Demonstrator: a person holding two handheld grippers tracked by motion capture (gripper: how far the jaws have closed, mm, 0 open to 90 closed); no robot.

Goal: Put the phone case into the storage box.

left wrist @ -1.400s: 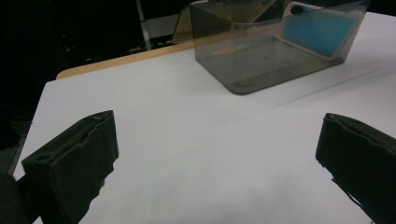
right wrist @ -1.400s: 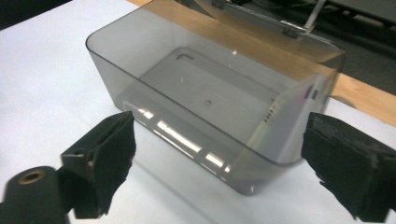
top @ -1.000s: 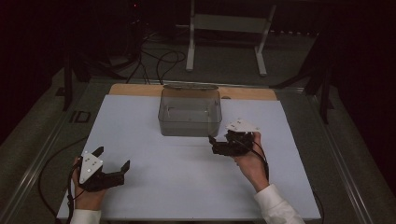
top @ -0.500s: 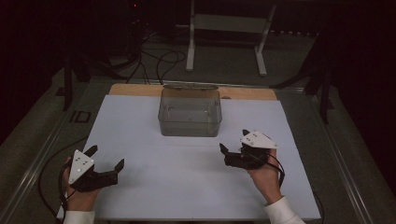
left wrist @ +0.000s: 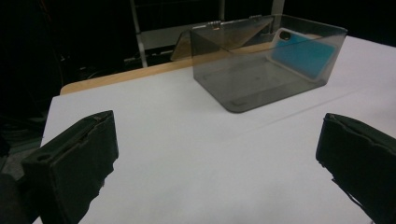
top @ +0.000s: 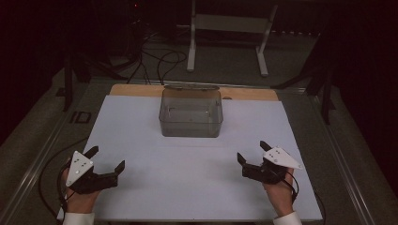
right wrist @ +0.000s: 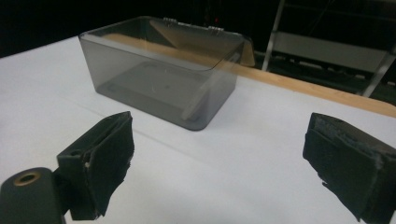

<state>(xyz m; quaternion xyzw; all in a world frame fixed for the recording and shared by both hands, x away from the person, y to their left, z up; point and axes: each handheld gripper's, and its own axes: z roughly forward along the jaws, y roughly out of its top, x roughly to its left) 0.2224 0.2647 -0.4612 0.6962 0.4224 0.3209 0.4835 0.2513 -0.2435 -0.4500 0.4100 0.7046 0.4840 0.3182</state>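
No readable text, label, brand, number or sign in any view. The smoky clear box (top: 190,112) carries no print on its walls or hinged lid; the blue patch seen through its wall in the left gripper view is unlettered. The white surface (top: 187,168) is blank. The grey plates on the two tools show small dots only, no characters. A small dark square item (top: 80,116) beside the surface's left edge is too dim and small to read.
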